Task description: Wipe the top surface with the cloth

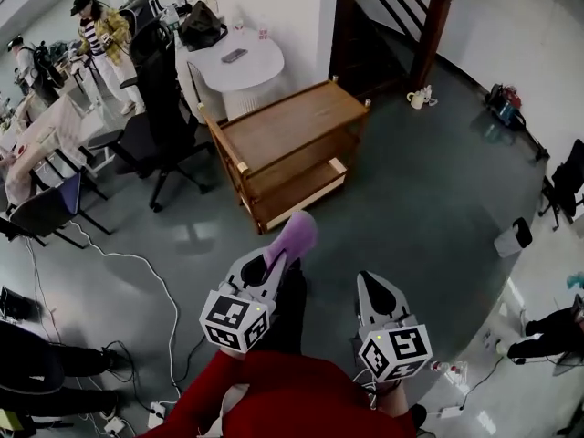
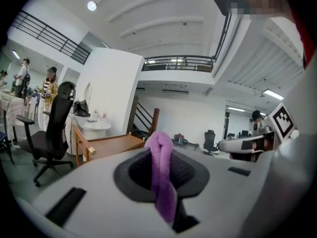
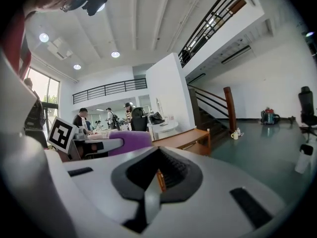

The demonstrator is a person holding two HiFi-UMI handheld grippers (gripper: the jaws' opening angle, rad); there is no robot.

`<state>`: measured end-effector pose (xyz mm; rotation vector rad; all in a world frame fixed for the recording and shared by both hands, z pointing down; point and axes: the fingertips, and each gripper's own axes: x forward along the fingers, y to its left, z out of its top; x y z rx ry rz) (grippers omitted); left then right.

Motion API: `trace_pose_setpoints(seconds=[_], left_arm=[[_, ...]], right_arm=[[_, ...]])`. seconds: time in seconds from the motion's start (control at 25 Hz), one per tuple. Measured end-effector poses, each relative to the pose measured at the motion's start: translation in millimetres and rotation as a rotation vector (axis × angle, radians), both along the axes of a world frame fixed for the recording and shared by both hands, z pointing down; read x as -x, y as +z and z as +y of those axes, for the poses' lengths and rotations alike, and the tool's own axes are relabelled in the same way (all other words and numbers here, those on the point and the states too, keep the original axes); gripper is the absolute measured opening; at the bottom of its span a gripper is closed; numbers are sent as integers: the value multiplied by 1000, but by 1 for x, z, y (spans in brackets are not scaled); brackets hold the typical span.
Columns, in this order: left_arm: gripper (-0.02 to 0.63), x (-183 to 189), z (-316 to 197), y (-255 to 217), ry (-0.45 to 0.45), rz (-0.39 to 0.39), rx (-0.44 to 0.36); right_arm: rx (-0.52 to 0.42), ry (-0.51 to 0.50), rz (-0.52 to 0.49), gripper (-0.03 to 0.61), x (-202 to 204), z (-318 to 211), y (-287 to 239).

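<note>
Closest in, the person's red sleeve (image 1: 274, 386) fills the bottom of the head view, and both grippers are held out in front of it, side by side over the grey floor (image 1: 420, 181). The left gripper (image 1: 272, 263) has its jaws pressed together on the purple cloth (image 2: 161, 175); a fold of the cloth bulges up past the jaw tips and the rest runs down between them. The right gripper (image 1: 372, 286) sits just beside it, its jaws closed against each other with nothing held between them. White cables (image 1: 155, 286) trail across the floor to the person's left. Farther on, well apart from both grippers, stands a wooden cart (image 1: 292, 121) with a bare top and a lower shelf; the cloth is in the air short of it, not touching it. A black office chair (image 1: 155, 89) stands beside the cart's left end, and a round white table (image 1: 246, 67) with a small dark flat thing on it is just behind the cart. A dark staircase (image 1: 392, 26) rises beyond the cart's right end, with a pale mug (image 1: 418, 99) on the floor near its foot. At the far left, people stand among desks.
</note>
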<state>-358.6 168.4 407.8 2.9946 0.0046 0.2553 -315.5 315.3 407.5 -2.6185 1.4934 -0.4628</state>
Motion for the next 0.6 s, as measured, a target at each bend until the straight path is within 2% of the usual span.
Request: trace_pose_setpoints(seconds=[0.12, 0.2, 0.32, 0.44, 0.6], left_arm=[[48, -83, -68, 2, 4, 28, -17], [48, -137, -111, 2, -5, 4, -15], [48, -196, -157, -12, -32, -17, -8], [48, -234, -188, -23, -42, -16, -1], [48, -259, -216, -15, -80, -60, 26]], right_arm=[[-30, -40, 62, 3, -87, -83, -13], [-27, -71, 54, 3, -142, -140, -21], [-16, -117, 30, 3, -204, -201, -36], [-10, -123, 25, 3, -245, -240, -44], [27, -138, 11, 3, -277, -271, -40]])
